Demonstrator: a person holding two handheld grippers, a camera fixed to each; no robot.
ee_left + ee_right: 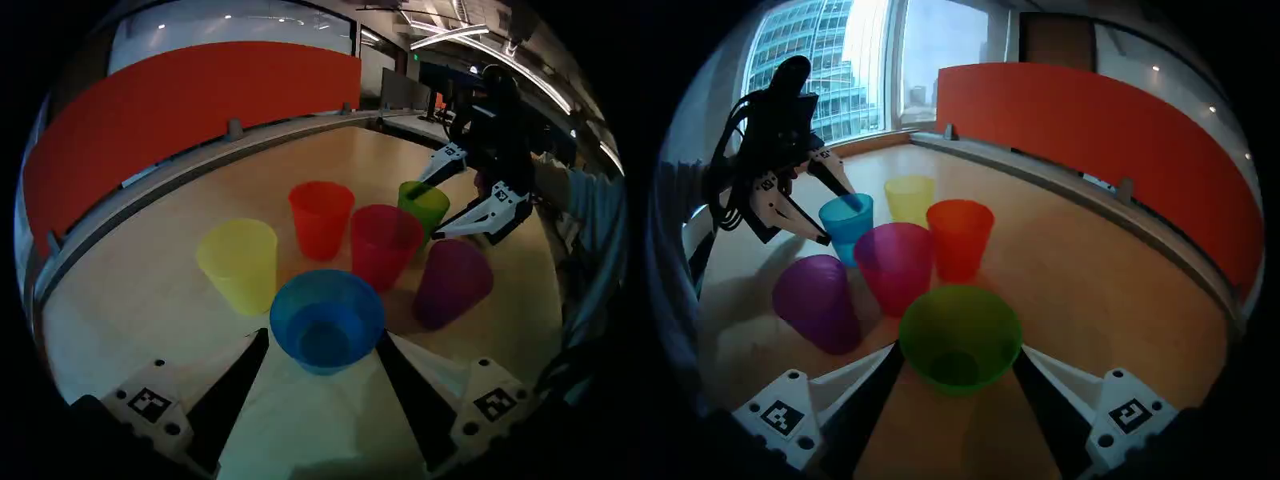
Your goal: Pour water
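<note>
A: Blue cup, position?
B: Blue cup (326, 320) stands upright on the wooden worktop (144, 320), at the near edge of the cluster in the left gripper view. The left gripper (320, 340) has its jaws clenched on it, one fingertip against each wall.
A: Contents?
B: Cannot tell. The base only reads darker.
A: Other side?
B: Green cup (960, 336) is upright, and the right gripper (958, 348) jaws grasp it the same way.
A: Between them?
B: Yellow cup (238, 264) just beside blue. Orange cup (322, 218) and red cup (384, 244) in the middle. Purple cup (452, 280) near red.
A: Surroundings?
B: Orange partition (192, 112) along the worktop's far edge. A sleeve (592, 208) behind the right gripper. Windows (812, 64) in the right gripper view.
</note>
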